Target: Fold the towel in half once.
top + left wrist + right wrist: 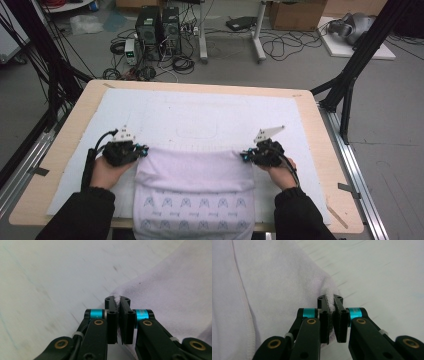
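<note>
Cloth first: your one pale garment (194,187) lies on the white mat (210,115), its long axis running from the mat's near edge toward the middle. Your left gripper (144,150) pinches its far left corner, your right gripper (243,156) its far right; both are clamped on fabric, equally near. Two grippers, one garment.
</note>
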Tool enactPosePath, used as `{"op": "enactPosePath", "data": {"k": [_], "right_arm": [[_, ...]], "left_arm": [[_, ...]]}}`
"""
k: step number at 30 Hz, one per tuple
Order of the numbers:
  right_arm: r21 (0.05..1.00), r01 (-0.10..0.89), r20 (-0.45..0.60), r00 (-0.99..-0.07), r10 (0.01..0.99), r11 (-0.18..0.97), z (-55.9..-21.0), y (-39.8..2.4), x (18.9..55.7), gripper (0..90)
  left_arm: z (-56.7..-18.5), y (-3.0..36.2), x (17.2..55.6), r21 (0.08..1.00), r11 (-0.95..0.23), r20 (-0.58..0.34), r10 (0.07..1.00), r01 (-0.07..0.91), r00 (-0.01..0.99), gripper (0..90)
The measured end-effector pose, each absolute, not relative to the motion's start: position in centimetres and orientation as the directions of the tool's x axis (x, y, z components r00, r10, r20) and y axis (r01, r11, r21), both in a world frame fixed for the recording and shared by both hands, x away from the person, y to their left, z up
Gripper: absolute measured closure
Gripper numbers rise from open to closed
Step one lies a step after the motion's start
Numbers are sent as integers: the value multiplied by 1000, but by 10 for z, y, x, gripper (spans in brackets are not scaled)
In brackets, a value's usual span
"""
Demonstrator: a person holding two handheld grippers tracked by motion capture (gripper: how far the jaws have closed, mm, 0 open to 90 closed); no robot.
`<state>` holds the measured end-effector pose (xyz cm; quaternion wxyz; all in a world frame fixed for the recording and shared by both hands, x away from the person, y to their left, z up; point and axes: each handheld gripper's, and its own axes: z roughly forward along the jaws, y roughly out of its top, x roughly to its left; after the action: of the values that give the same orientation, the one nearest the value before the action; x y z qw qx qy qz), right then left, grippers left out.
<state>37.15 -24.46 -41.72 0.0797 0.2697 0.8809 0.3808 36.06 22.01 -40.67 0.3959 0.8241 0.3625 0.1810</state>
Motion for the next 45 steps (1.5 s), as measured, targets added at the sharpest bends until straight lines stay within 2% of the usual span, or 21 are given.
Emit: {"op": "enactPosePath", "data": {"k": [9, 10, 11, 12, 13, 15, 17, 23, 28, 33, 35, 36, 38, 39, 40, 45], "right_arm": [[767, 375, -36, -785, 619, 520, -324, -247, 438, 852], [774, 368, -49, -777, 628, 516, -318, -247, 441, 806], [791, 355, -66, -761, 645, 499, -316, -247, 443, 688], [798, 375, -40, -748, 663, 471, -318, -248, 445, 647], [800, 401, 5, -749, 662, 447, -323, -250, 446, 600], [774, 437, 49, -762, 645, 458, -337, -248, 445, 542], [778, 414, 34, -779, 626, 473, -352, -247, 435, 539], [746, 440, 74, -800, 596, 499, -390, -248, 411, 505], [734, 451, 97, -809, 579, 508, -408, -252, 395, 484], [716, 468, 109, -809, 578, 519, -421, -257, 387, 487], [710, 474, 126, -813, 568, 521, -426, -258, 387, 565], [694, 484, 135, -815, 564, 533, -428, -257, 387, 621], [684, 485, 149, -824, 547, 545, -429, -255, 386, 777], [682, 488, 163, -828, 537, 545, -429, -255, 385, 827], [683, 481, 162, -834, 528, 550, -428, -254, 385, 858], [722, 452, 168, -849, 500, 524, -415, -257, 378, 868]], "left_arm": [[-317, 214, 424, 829, -429, 141, 781, 359, 608, 850], [-315, 213, 427, 828, -420, 136, 792, 371, 595, 814], [-317, 213, 429, 822, -415, 130, 805, 391, 579, 711], [-322, 215, 430, 812, -415, 116, 803, 410, 585, 665], [-329, 216, 429, 805, -412, 100, 803, 426, 587, 662], [-346, 220, 423, 795, -404, 70, 803, 453, 592, 605], [-364, 223, 416, 784, -396, 33, 796, 478, 605, 601], [-402, 227, 390, 768, -403, -38, 747, 497, 664, 565], [-412, 229, 378, 780, -390, -101, 694, 490, 713, 528], [-416, 223, 379, 769, -406, -106, 682, 494, 724, 452], [-421, 218, 379, 741, -445, -87, 678, 503, 730, 524], [-423, 217, 380, 732, -465, -76, 670, 498, 738, 601], [-425, 217, 378, 742, -463, -87, 650, 484, 755, 816], [-425, 217, 378, 743, -463, -85, 652, 484, 754, 860], [-424, 217, 377, 743, -462, -86, 651, 484, 754, 866], [-411, 227, 366, 793, -408, -91, 656, 453, 750, 871]]}}
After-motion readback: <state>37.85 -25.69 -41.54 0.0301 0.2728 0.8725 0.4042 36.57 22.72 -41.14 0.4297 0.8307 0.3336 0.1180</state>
